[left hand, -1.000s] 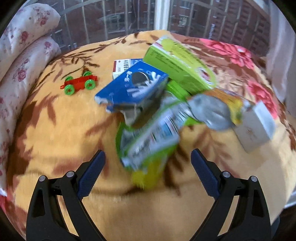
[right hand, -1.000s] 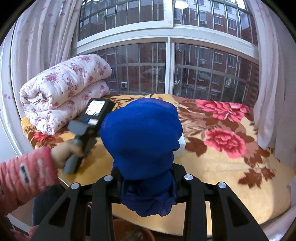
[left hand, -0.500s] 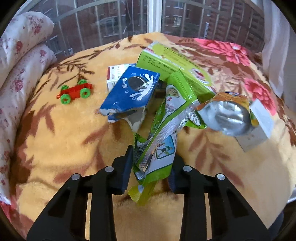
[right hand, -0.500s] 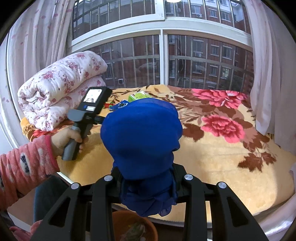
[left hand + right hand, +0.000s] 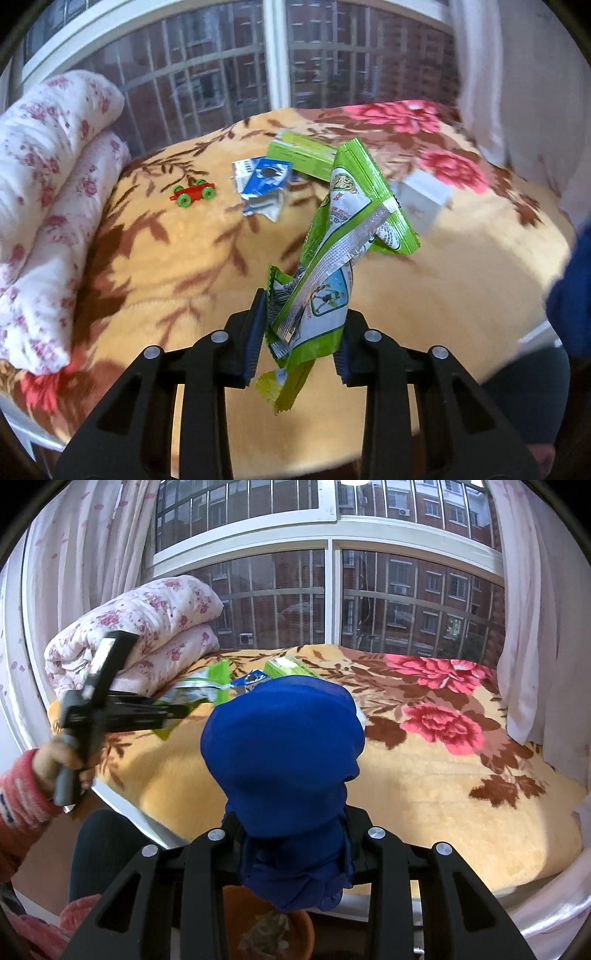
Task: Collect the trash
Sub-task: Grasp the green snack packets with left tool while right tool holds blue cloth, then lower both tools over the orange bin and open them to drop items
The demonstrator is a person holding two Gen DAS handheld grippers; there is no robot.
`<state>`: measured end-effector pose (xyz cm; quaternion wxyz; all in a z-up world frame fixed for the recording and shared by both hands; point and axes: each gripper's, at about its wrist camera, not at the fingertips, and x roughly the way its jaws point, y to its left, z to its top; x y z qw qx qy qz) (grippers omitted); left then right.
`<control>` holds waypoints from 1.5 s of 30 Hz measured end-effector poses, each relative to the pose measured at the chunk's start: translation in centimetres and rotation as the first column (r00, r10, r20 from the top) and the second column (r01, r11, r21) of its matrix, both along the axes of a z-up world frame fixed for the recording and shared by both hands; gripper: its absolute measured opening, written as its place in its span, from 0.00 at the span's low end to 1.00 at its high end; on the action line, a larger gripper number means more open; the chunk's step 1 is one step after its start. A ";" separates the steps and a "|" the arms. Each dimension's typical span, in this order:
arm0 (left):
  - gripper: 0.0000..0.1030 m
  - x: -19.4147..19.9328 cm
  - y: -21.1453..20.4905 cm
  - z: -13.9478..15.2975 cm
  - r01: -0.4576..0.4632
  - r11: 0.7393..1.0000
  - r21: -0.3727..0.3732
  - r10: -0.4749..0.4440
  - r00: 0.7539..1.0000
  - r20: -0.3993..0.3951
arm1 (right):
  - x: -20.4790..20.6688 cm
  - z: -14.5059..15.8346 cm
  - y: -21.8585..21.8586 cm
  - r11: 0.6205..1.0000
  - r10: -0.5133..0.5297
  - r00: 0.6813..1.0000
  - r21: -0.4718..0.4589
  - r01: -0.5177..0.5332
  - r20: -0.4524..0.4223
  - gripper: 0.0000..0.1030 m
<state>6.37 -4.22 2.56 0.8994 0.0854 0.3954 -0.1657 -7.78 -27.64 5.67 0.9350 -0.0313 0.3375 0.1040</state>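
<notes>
On blanket (image 5: pixel 155 266): toy car (image 5: pixel 193 192), blue packet (image 5: pixel 266 181); left fingers (image 5: pixel 255 332) clamp green wrapper (image 5: pixel 332 280); right fingers (image 5: pixel 236 834) clamp blue bag (image 5: pixel 284 746).

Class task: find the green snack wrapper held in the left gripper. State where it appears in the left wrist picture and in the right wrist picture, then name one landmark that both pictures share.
Left wrist view: the green snack wrapper rises at centre, pinched in the left gripper.
Right wrist view: the wrapper lies left of centre, blurred, behind the blue bag.
Shared landmark: the folded floral quilt, at left in both.
</notes>
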 end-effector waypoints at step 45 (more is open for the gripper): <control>0.31 -11.4 -9.0 -26.5 0.376 0.889 0.261 -0.136 0.761 -0.634 | -1.1 -23.3 3.2 0.999 0.052 0.777 0.022 -0.048 -0.627 0.36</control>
